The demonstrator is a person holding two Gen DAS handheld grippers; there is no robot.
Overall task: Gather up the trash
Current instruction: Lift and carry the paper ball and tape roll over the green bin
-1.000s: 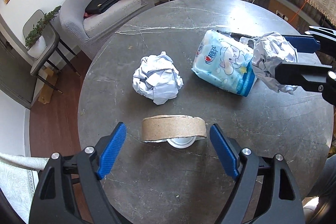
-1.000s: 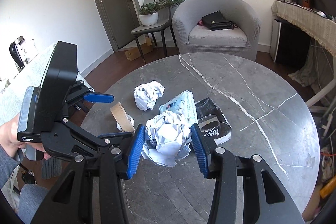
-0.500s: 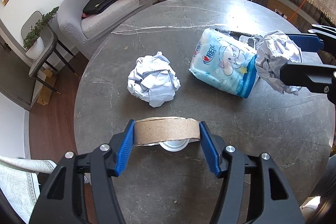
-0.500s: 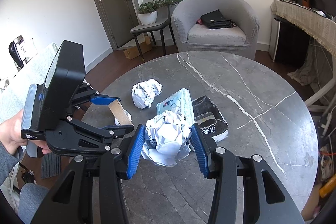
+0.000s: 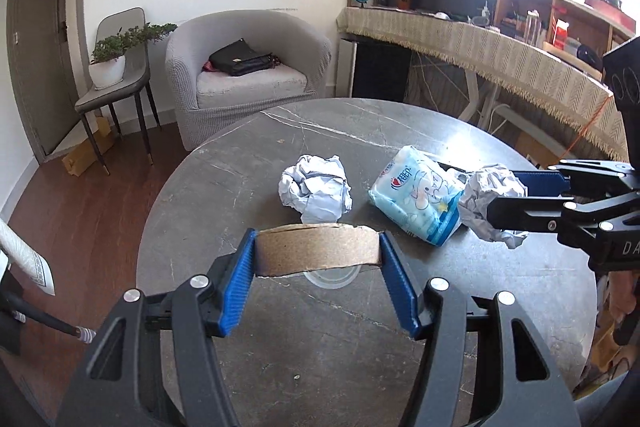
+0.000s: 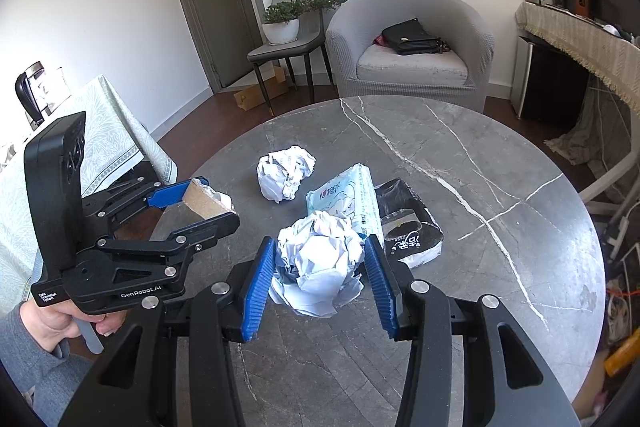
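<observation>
Left gripper (image 5: 318, 261): blue pads clamped on both ends of the cardboard tape core (image 5: 317, 250), its long axis spanning the jaws, lifted clear of the round grey table (image 5: 304, 359); right gripper (image 6: 320, 277): pads pinching a crumpled paper ball (image 6: 318, 269). Remaining on the table, largest first: tissue pack (image 5: 416, 205) at one o'clock of the left gripper, loose paper wad (image 5: 316, 191) at twelve o'clock just beyond the core, clear lid (image 5: 332, 275) beneath it. Loose wad lies nearer the left gripper than the right; both are occupied, so unloading likely comes first.
</observation>
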